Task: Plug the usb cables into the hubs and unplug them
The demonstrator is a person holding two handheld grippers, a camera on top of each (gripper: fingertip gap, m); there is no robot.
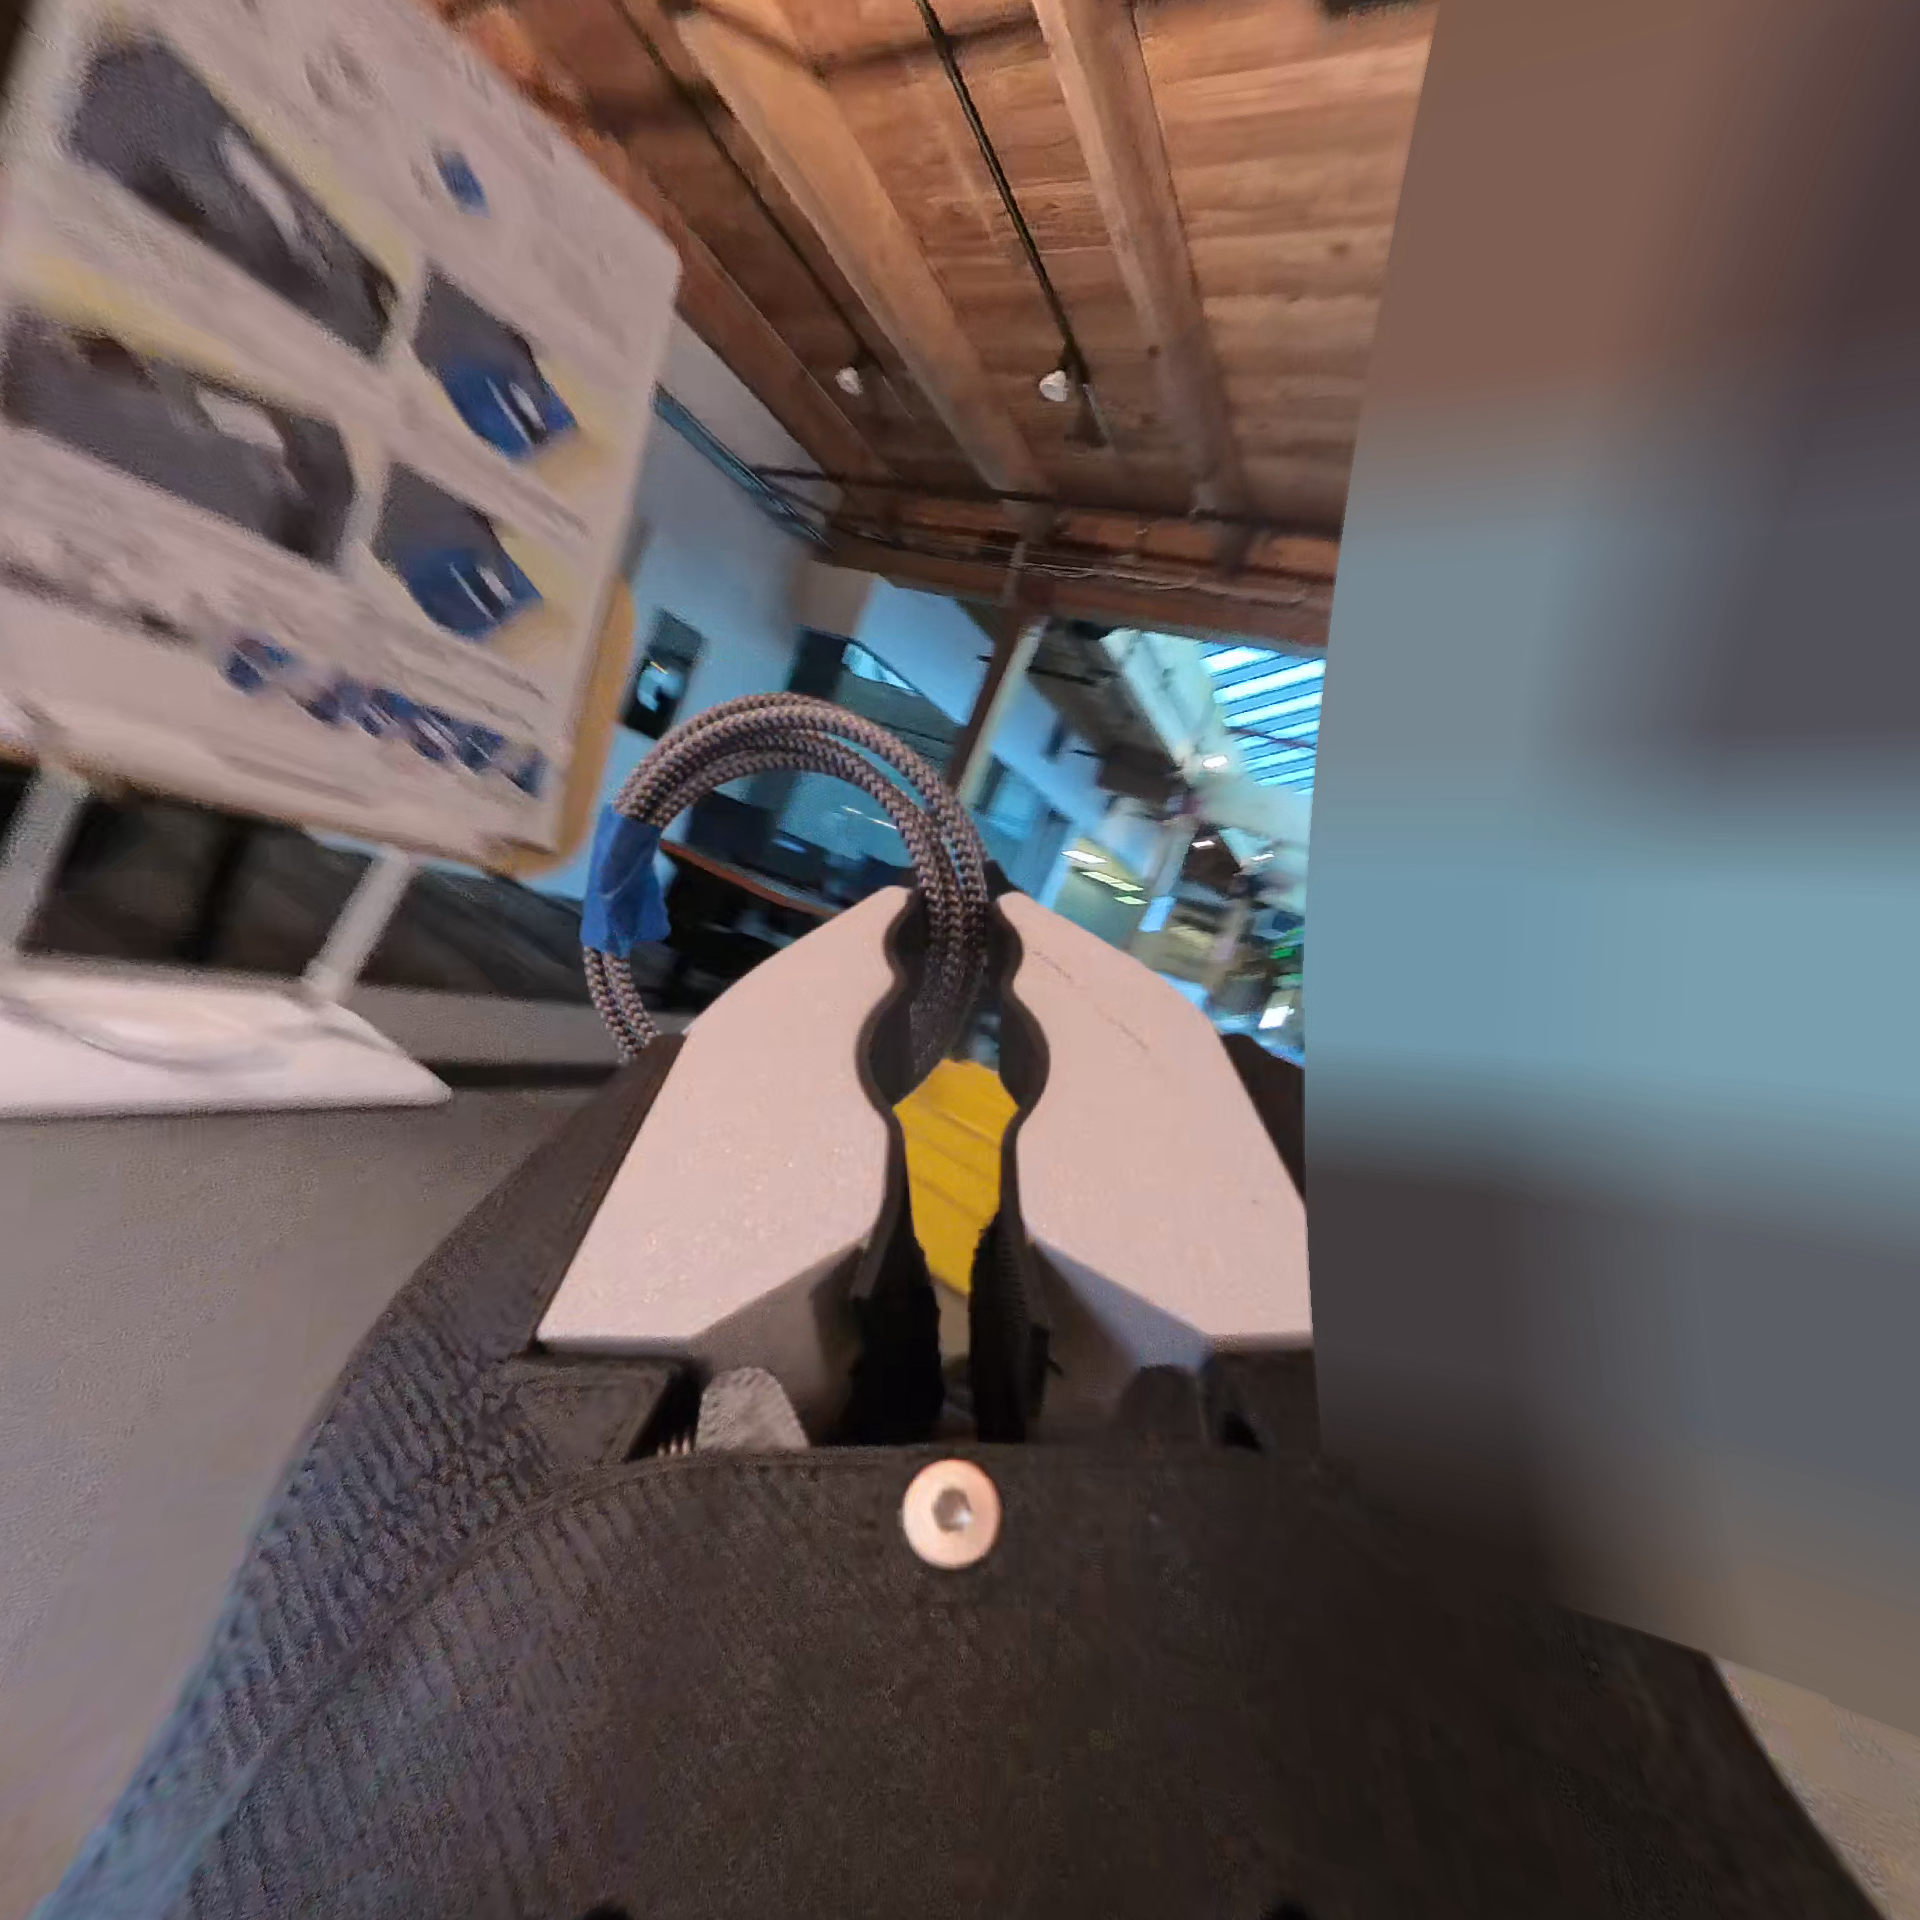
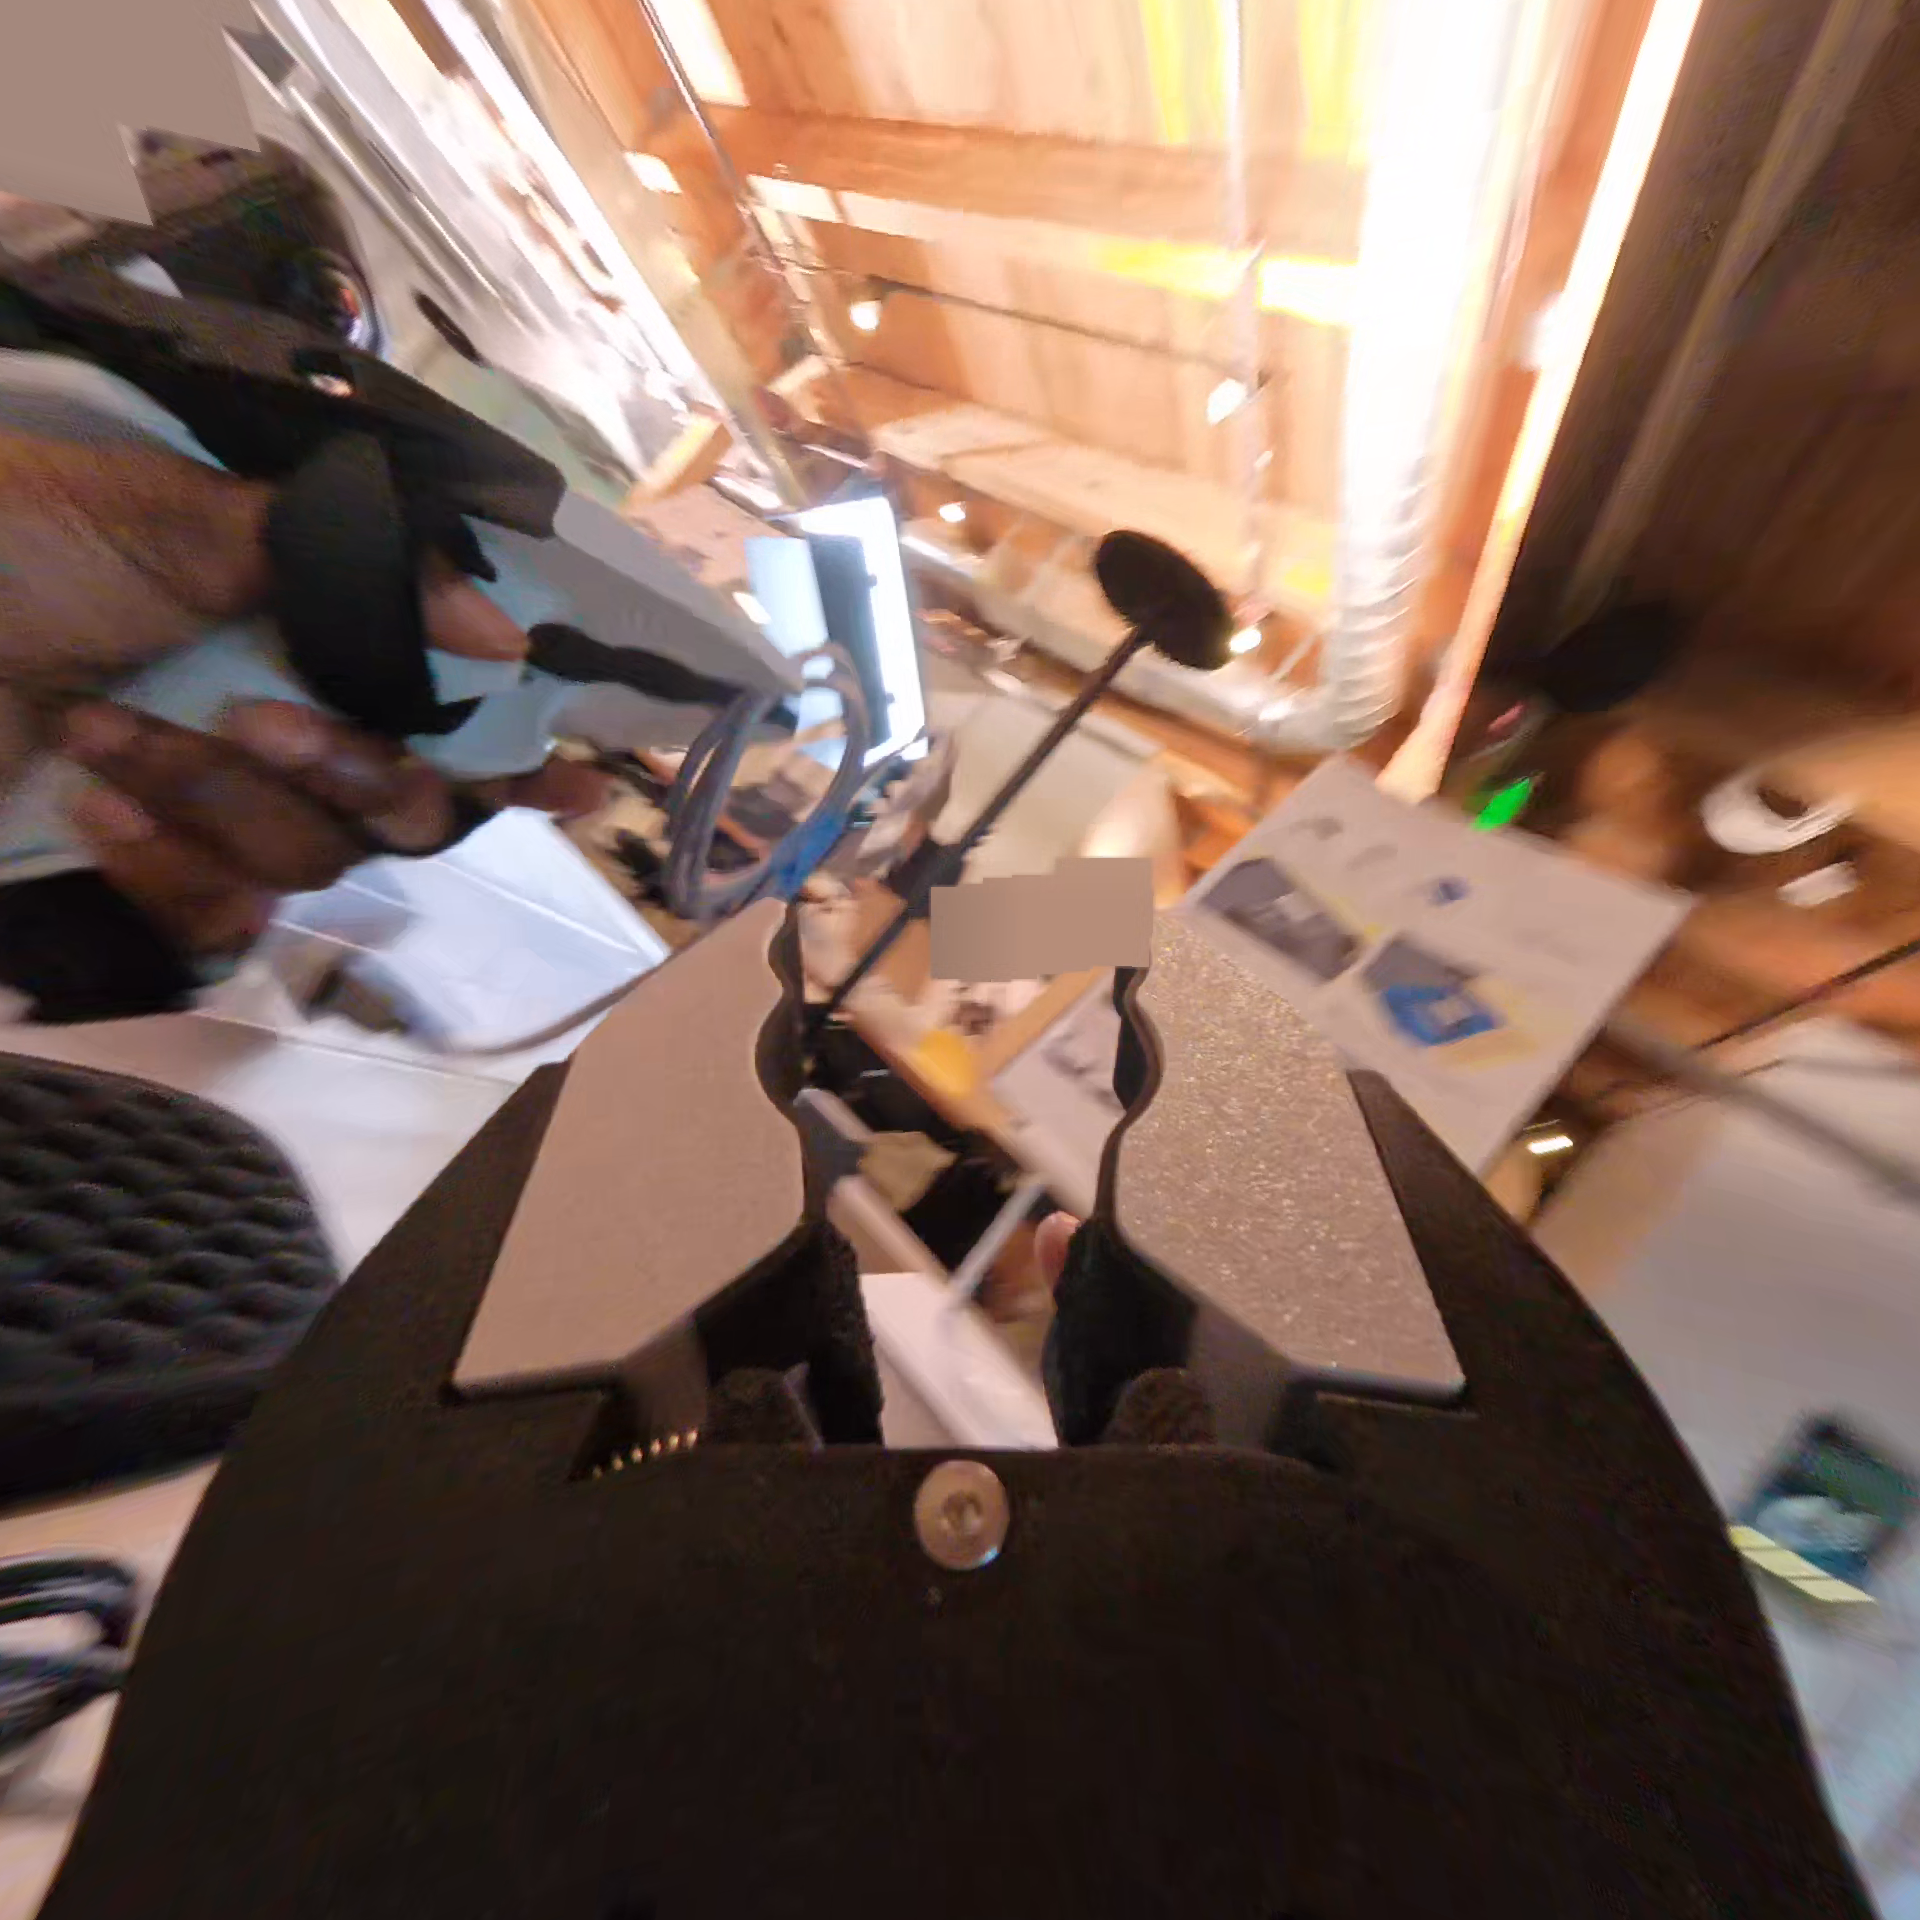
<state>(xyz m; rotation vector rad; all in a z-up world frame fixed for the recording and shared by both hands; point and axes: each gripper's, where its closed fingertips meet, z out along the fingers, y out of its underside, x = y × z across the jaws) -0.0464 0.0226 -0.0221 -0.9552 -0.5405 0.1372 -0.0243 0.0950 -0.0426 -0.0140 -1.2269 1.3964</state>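
Braided grey cable (image 1: 831,769) sits clamped in the left tool (image 1: 951,997); right tool (image 2: 956,997) gapes apart, empty. No hub visible; plugging seemingly remains.

Grey-and-black braided cable (image 1: 914,831), wrapped with blue tape (image 1: 621,881). Yellow patch (image 1: 954,1164) between grey fingers (image 1: 748,1143) on black textured body (image 1: 935,1714). White card (image 1: 312,416) printed blue and black.

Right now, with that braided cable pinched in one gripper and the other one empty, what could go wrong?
1. The left gripper is shut on the braided cable, which is bent into a tight bundle held by blue tape; a hard pinch could kink it.
2. No plug or hub shows clearly, so lining up a connector may be guesswork.
3. The right gripper is open and empty, so the cable hangs from one grip and might slip.
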